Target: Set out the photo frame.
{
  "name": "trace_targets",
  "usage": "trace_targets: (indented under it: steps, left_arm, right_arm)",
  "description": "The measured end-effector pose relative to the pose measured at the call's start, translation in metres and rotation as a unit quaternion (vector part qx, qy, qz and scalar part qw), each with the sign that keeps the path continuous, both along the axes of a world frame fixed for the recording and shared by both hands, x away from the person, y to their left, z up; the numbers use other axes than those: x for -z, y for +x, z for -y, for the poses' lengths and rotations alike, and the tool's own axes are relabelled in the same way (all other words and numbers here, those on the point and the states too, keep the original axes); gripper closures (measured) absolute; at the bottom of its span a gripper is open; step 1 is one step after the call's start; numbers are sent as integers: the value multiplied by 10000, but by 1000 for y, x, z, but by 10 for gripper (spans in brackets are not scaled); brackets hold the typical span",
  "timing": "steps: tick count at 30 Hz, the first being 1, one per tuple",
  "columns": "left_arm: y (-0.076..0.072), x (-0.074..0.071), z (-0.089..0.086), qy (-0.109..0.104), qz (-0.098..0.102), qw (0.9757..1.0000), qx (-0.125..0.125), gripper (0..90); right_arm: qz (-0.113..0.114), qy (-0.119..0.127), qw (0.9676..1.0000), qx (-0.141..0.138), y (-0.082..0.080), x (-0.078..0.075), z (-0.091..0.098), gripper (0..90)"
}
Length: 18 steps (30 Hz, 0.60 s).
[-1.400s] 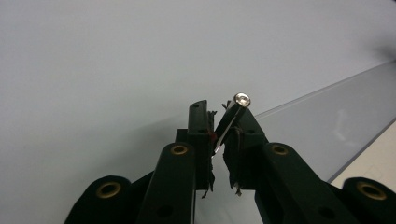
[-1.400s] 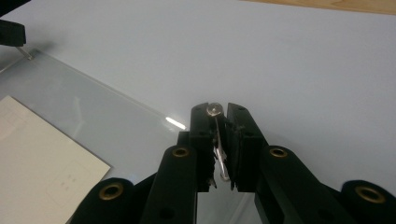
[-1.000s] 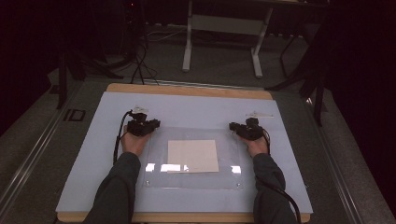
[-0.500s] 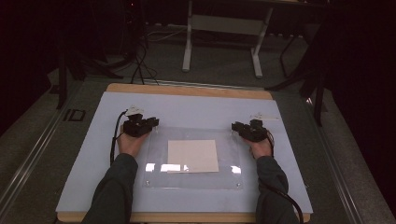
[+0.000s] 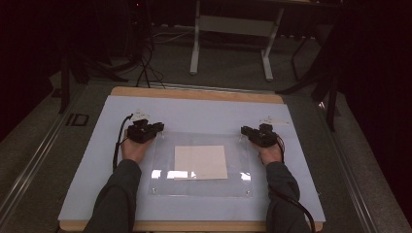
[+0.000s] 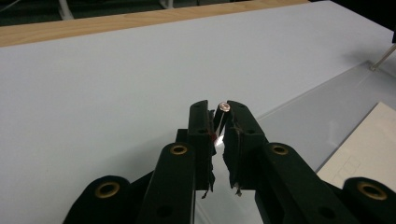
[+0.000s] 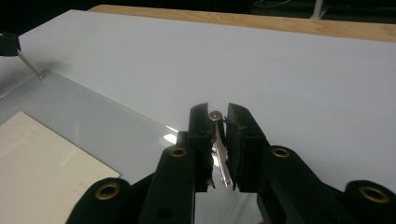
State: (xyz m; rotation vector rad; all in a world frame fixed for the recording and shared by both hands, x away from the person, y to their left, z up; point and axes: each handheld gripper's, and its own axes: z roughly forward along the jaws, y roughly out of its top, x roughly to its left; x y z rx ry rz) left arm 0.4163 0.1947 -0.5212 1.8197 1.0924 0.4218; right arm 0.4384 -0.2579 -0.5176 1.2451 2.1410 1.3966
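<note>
On the pale blue-white table top (image 5: 204,114), a clear acrylic sheet (image 5: 201,187) lies flat w/ a cream square card (image 5: 200,161) at its centre. L black two-jaw gripper (image 5: 156,127) at sheet's far-left corner, jaws pinched on a small metal screw (image 6: 224,107), head up. R black gripper (image 5: 244,131) at far-right corner, likewise clamping a silver screw (image 7: 215,115). Hands (image 5: 133,148) rest just outside the sheet.

We hold the left tool (image 5: 145,130) and the right tool (image 5: 260,135) low and well apart, forearms reaching forward, each tool's jaws pinched on a small pin (image 6: 223,108).
</note>
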Motion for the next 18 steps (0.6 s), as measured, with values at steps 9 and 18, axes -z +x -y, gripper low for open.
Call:
trace_targets:
  steps: [9,18]
  left_arm:
    - [2,3,0,-90,75,9999,40,824]
    - [2,4,-1,-126,114,9998,68,820]
  right_arm:
    - [1,53,10000,-6,0,1,1,814]
    - [-25,129,9999,7,0,2,2,813]
